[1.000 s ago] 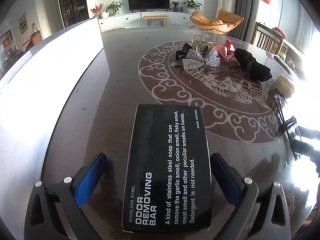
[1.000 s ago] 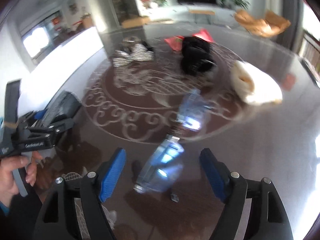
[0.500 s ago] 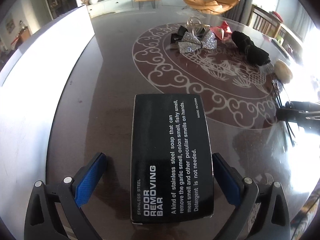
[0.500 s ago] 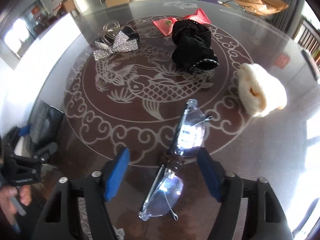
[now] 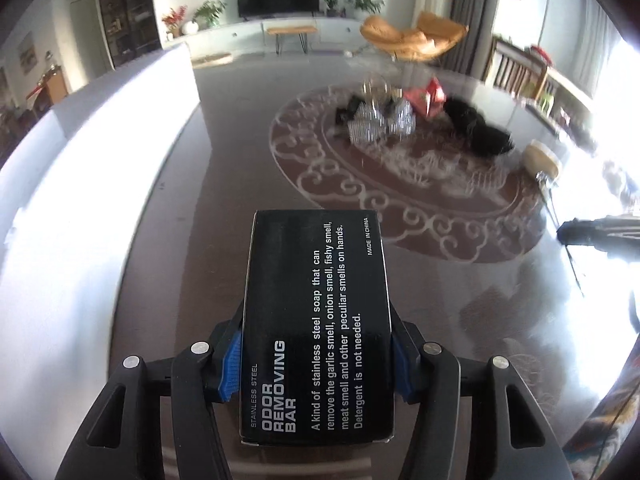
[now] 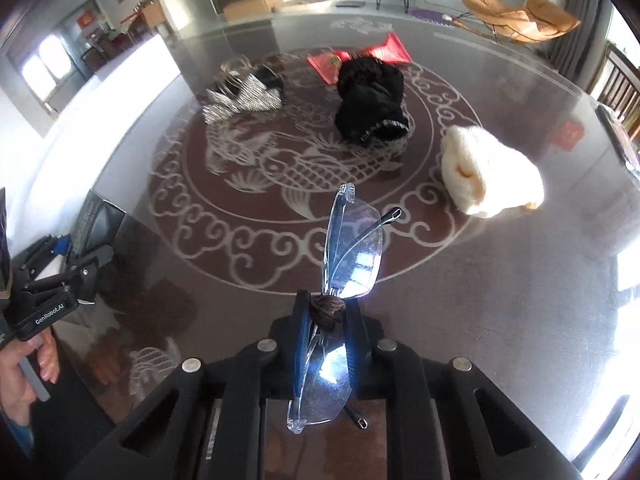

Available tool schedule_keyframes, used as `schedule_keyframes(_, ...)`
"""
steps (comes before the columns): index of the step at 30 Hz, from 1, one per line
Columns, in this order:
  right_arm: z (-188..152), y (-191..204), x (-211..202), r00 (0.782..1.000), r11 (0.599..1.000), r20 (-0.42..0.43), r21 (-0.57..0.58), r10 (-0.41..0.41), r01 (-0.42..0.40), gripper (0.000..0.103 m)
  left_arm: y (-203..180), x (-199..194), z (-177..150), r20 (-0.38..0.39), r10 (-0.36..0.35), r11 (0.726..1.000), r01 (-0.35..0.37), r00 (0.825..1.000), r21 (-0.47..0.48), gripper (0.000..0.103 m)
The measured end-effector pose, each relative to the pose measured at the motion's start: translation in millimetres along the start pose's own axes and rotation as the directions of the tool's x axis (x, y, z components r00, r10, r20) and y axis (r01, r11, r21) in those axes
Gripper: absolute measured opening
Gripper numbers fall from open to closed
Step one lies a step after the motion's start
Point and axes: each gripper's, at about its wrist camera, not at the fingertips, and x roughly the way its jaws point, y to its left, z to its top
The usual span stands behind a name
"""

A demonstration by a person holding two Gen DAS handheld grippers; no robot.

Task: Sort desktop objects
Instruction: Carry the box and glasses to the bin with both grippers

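Observation:
My left gripper (image 5: 316, 356) is shut on a black "Odor Removing Bar" box (image 5: 316, 320), blue pads pressed on its long sides, over the dark glass table (image 5: 192, 240). My right gripper (image 6: 326, 312) is shut on clear folded glasses (image 6: 352, 252) at the bridge, where a brown cord is wound. The left gripper and box (image 6: 92, 224) show at the left of the right wrist view. The right gripper shows at the right edge of the left wrist view (image 5: 592, 232).
On the table's round pattern lie a silver sequin bow (image 6: 240, 98), a clear hair claw (image 5: 374, 88), red packets (image 6: 360, 54), a black scrunchie (image 6: 370, 100) and a cream fluffy item (image 6: 488, 172). A white wall (image 5: 80, 184) borders the table's left side.
Both grippers have closed: the left one on the black box, the right one on the glasses. Both were open around these things half a second ago.

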Motion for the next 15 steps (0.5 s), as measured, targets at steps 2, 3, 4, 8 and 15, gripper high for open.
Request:
schedule_keyframes(2, 5, 6, -7, 1.000, 1.000, 0.014, -0.017, 0.007, -0.007, 0.017, 6, -18, 2, 0.046, -0.004, 1.000, 0.005, 0.999, -0.022, 0.057)
schedule_keyframes(3, 10, 10, -12, 1.000, 1.000, 0.022, -0.025, 0.012, -0.011, 0.017, 10, -28, 6, 0.073, -0.007, 0.999, 0.010, 0.997, -0.038, 0.057)
schedule_keyframes(4, 14, 15, -18, 0.999, 0.999, 0.034, -0.035, 0.019, -0.018, 0.017, 14, -38, 9, 0.097, -0.010, 0.999, 0.016, 0.995, -0.052, 0.057)
schedule_keyframes(8, 40, 47, -37, 0.995, 0.994, 0.079, -0.098, 0.055, -0.047, 0.017, 45, -90, 23, 0.198, -0.018, 0.991, 0.043, 0.980, -0.124, 0.057)
schedule_keyframes(15, 95, 167, -57, 0.974, 0.949, 0.128, -0.279, 0.188, -0.147, 0.017, 149, -151, 31, 0.236, 0.098, 0.966, -0.035, 0.967, -0.258, 0.057)
